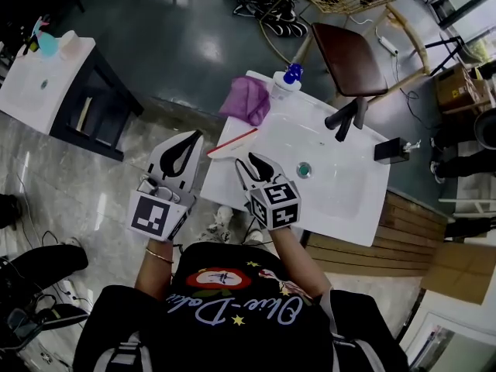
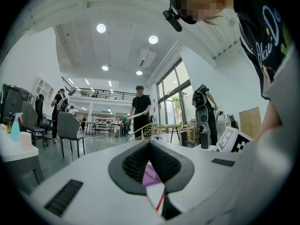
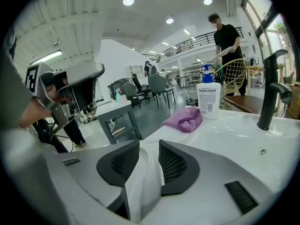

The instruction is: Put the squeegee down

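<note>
The squeegee (image 1: 232, 142), white with a red strip along its blade, lies slanted over the left corner of the white sink (image 1: 341, 208). My right gripper (image 1: 246, 161) reaches onto that corner, and in the right gripper view its jaws (image 3: 149, 146) are shut on the squeegee's white handle (image 3: 143, 182), which fills the gap between the dark pads. My left gripper (image 1: 198, 136) hangs beside the sink's left edge over the floor. Its jaws (image 2: 150, 144) meet at the tips and hold nothing.
A purple cloth (image 1: 246, 99) and a soap pump bottle (image 1: 285, 82) stand at the sink's far left corner. The black faucet (image 1: 345, 118) rises at the far rim above the drain (image 1: 304, 170). A chair (image 1: 349, 56) stands behind; a black-framed table (image 1: 93, 107) stands to the left.
</note>
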The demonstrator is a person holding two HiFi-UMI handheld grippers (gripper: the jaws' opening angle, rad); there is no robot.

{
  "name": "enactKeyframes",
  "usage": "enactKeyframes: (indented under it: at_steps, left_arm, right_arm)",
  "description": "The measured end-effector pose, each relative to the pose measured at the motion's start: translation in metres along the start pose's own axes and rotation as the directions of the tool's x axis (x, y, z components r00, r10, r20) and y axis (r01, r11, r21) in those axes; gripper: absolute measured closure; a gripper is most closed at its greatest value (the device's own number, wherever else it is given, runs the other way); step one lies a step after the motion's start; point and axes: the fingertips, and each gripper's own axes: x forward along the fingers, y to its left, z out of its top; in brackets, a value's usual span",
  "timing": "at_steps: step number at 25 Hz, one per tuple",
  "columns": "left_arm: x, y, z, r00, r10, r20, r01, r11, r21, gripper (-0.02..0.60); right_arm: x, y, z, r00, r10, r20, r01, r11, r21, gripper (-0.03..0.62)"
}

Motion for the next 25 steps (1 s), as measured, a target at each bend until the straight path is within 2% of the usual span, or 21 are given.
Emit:
enactKeyframes:
  at_steps: [11, 15, 18, 25]
  left_arm:
    - [0.009, -0.008, 0.002, 0.999, -0.034, -0.002, 0.034, 0.999, -0.002, 0.586]
    - [0.010, -0.007, -0.004, 0.999, -0.035, -0.026, 0.034, 0.999, -0.012, 0.586]
    - [0.014, -0.009, -0.002, 0.999, -0.049, -0.007, 0.048, 0.999, -0.017, 0.586]
    - [0.019, -0.012, -0.003, 0.997, -0.072, -0.015, 0.072, 0.997, -0.017, 0.586]
  right_arm:
    - [-0.012, -0.009, 0.020, 0.995, -0.049, 0.089, 0.048, 0.999, 0.010, 0.578]
    - [-0.015, -0.012, 0.026, 0.992, -0.063, 0.110, 0.062, 0.998, 0.014, 0.572]
    - [-0.017, -0.015, 0.030, 0.990, -0.069, 0.123, 0.067, 0.998, 0.022, 0.572]
    - [-0.022, -0.020, 0.045, 0.982, -0.089, 0.169, 0.083, 0.996, 0.041, 0.572]
